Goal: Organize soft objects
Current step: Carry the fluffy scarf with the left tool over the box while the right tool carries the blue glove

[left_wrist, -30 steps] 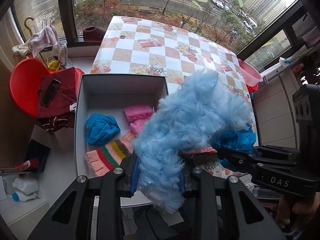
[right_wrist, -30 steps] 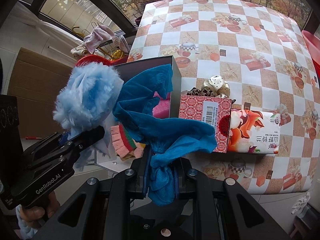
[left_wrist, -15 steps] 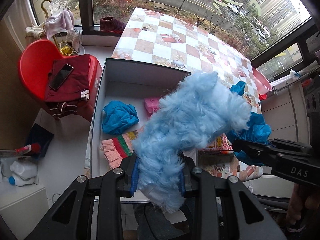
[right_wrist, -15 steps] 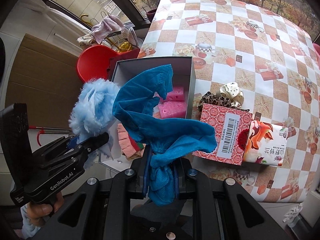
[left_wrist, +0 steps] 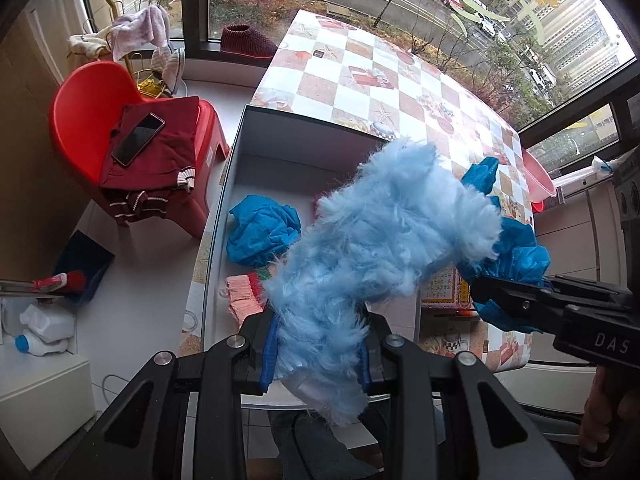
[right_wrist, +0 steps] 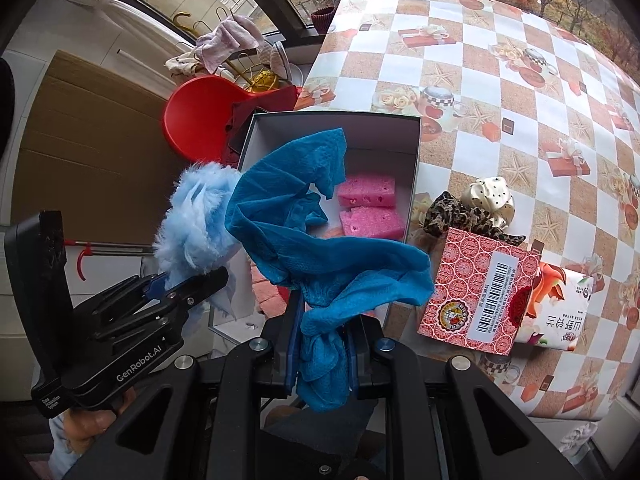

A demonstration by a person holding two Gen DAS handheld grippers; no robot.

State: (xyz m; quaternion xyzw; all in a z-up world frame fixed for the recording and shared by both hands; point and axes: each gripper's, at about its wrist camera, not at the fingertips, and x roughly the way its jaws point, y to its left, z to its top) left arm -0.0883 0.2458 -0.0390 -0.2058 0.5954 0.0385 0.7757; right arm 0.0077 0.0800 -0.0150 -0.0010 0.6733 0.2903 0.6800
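My left gripper [left_wrist: 316, 354] is shut on a fluffy light-blue duster [left_wrist: 380, 240], held above the open white box [left_wrist: 236, 184]. In the right wrist view the same duster [right_wrist: 196, 224] hangs left of the box [right_wrist: 414, 184]. My right gripper [right_wrist: 320, 340] is shut on a blue cloth [right_wrist: 320, 248] that drapes over the box's near end. Inside the box lie another crumpled blue cloth [left_wrist: 260, 232], a pink striped knit piece [left_wrist: 242, 300] and two pink sponges [right_wrist: 366, 206]. Two scrunchies, one leopard [right_wrist: 452, 212] and one cream dotted [right_wrist: 488, 196], rest on the table beside the box.
A red patterned carton [right_wrist: 476, 288] and a floral tissue pack [right_wrist: 556, 312] lie on the checked tablecloth [right_wrist: 520, 92] right of the box. A red chair [left_wrist: 92, 120] with dark red clothes and a phone [left_wrist: 138, 138] stands left of the table. Bottles [left_wrist: 44, 328] sit on the floor.
Both grippers have shifted left across the table with their loads, so the box now lies more directly under them. Neither grip has changed.
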